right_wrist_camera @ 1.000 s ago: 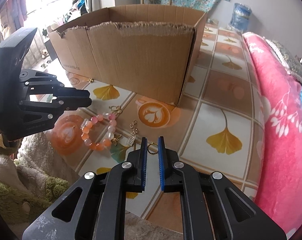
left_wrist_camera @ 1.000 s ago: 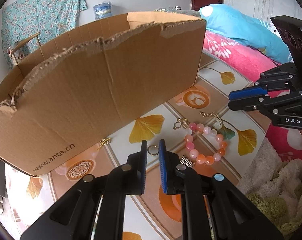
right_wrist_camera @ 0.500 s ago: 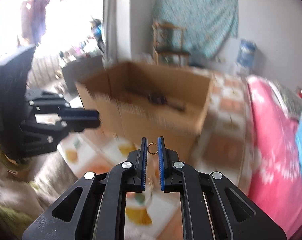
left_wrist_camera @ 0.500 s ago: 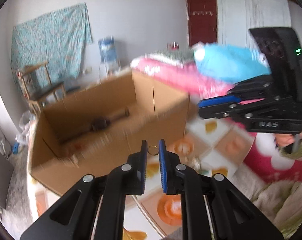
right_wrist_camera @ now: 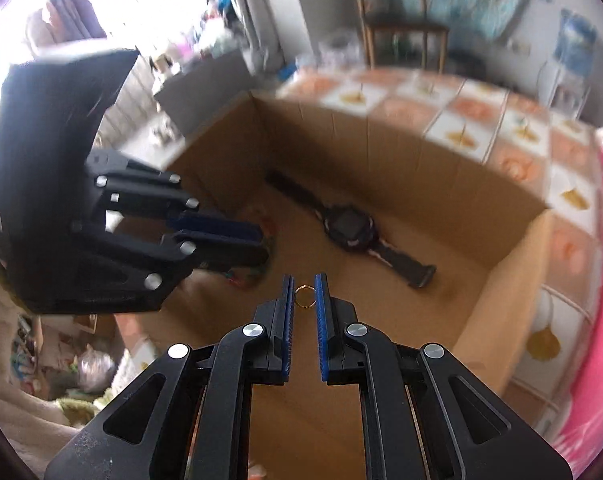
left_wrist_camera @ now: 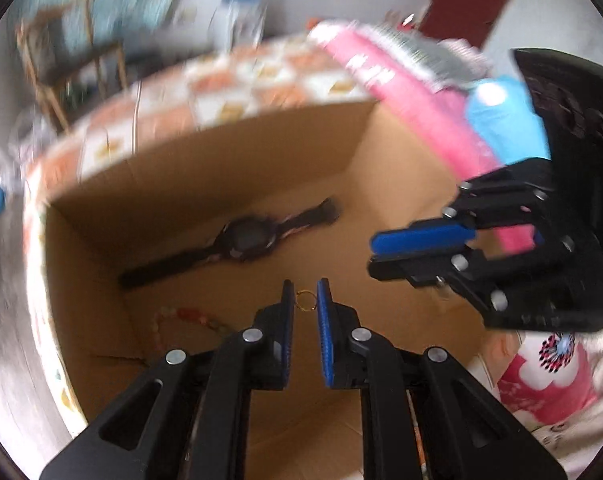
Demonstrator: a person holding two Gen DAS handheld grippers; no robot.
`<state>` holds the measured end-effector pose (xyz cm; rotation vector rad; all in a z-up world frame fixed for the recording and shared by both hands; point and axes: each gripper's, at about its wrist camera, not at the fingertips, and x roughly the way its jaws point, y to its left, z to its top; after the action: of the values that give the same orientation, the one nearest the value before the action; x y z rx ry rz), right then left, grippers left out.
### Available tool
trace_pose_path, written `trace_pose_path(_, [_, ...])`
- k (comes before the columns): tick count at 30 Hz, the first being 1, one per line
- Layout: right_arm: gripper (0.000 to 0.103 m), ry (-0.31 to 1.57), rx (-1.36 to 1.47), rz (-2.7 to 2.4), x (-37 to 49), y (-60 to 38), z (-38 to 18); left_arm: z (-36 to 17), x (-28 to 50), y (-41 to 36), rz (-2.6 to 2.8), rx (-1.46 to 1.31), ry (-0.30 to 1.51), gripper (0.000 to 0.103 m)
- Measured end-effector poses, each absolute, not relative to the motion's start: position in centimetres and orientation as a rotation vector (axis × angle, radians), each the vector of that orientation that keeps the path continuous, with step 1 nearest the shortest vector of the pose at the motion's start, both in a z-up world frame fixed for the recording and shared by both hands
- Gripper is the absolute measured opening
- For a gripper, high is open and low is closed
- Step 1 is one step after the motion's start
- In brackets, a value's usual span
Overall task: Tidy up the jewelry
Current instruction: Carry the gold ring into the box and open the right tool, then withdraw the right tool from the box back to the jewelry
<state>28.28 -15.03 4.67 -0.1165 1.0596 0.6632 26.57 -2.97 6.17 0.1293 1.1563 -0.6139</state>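
My left gripper [left_wrist_camera: 305,300] is shut on a small gold ring [left_wrist_camera: 306,300] and hovers over the open cardboard box [left_wrist_camera: 261,148]. My right gripper [right_wrist_camera: 305,295] is shut on another small gold ring [right_wrist_camera: 305,296] over the same box [right_wrist_camera: 421,172]. Each gripper shows in the other's view, the right one [left_wrist_camera: 421,248] and the left one [right_wrist_camera: 217,240]. A black wristwatch [left_wrist_camera: 241,240] lies on the box floor, also in the right wrist view [right_wrist_camera: 351,228]. A bead bracelet [left_wrist_camera: 189,316] lies blurred near the box's left wall.
The box stands on a floor mat with ginkgo-leaf tiles [right_wrist_camera: 461,120]. Pink bedding [left_wrist_camera: 401,92] and a blue pillow [left_wrist_camera: 501,124] lie to the right. A wooden chair [right_wrist_camera: 401,28] and a water jug [right_wrist_camera: 573,40] stand behind.
Both grippers rose from the mat, each carrying a ring, and moved over the box. The views now look down into the box. The bracelet and chains left on the mat are out of view.
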Motion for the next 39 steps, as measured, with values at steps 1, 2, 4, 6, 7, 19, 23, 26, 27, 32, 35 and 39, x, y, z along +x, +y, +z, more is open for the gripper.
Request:
trace_pose_path(1, [0.009,1.082,-0.122,0.651,28.8,-14.8,4.0,5.5,27.5,-2.9,-0.599,0.110,1.200,0.011])
trace_pose_path(2, [0.009,1.113,-0.123,0.652,29.6,-14.5,3.4,4.7,28.5,-2.8,-0.583,0.090,1.248,0.011])
trace_pose_path(4, [0.009,1.133,-0.124,0.649,30.0,-14.4,2.6,4.0,29.3,-2.6,-0.579,0.064,1.288,0.011])
trace_pose_path(6, [0.009,1.165,-0.101,0.650,30.8,-14.5,2.2,3.4,29.6,-2.7,-0.554,0.060,1.308,0.011])
trace_pose_path(7, [0.009,1.170,-0.103,0.643,30.9,-14.5,2.1,3.2,29.8,-2.7,-0.542,0.057,1.311,0.011])
trace_pose_path(19, [0.015,1.100,-0.081,0.610,30.0,-15.6,3.3,3.4,30.0,-2.0,-0.507,0.018,1.308,0.019])
trace_pose_path(23, [0.015,1.053,-0.050,0.603,28.2,-16.9,5.1,5.1,29.4,-1.1,-0.490,0.012,1.235,0.019])
trace_pose_path(26, [0.021,0.982,-0.018,0.603,26.3,-18.5,7.1,7.1,28.2,-0.1,-0.495,-0.006,1.164,0.019])
trace_pose_path(27, [0.023,0.955,-0.006,0.603,25.6,-19.1,7.9,8.2,27.3,0.2,-0.499,-0.011,1.125,0.019])
trace_pose_path(32, [0.032,0.773,0.045,0.629,18.6,-22.1,12.1,13.6,20.0,2.0,-0.566,-0.008,0.895,0.026])
trace_pose_path(35, [0.037,0.683,0.079,0.648,14.0,-23.5,13.0,14.7,15.1,3.2,-0.580,-0.026,0.790,0.033])
trace_pose_path(39, [0.043,0.622,0.095,0.629,8.7,-24.5,12.2,13.5,9.6,4.3,-0.584,-0.051,0.713,0.042])
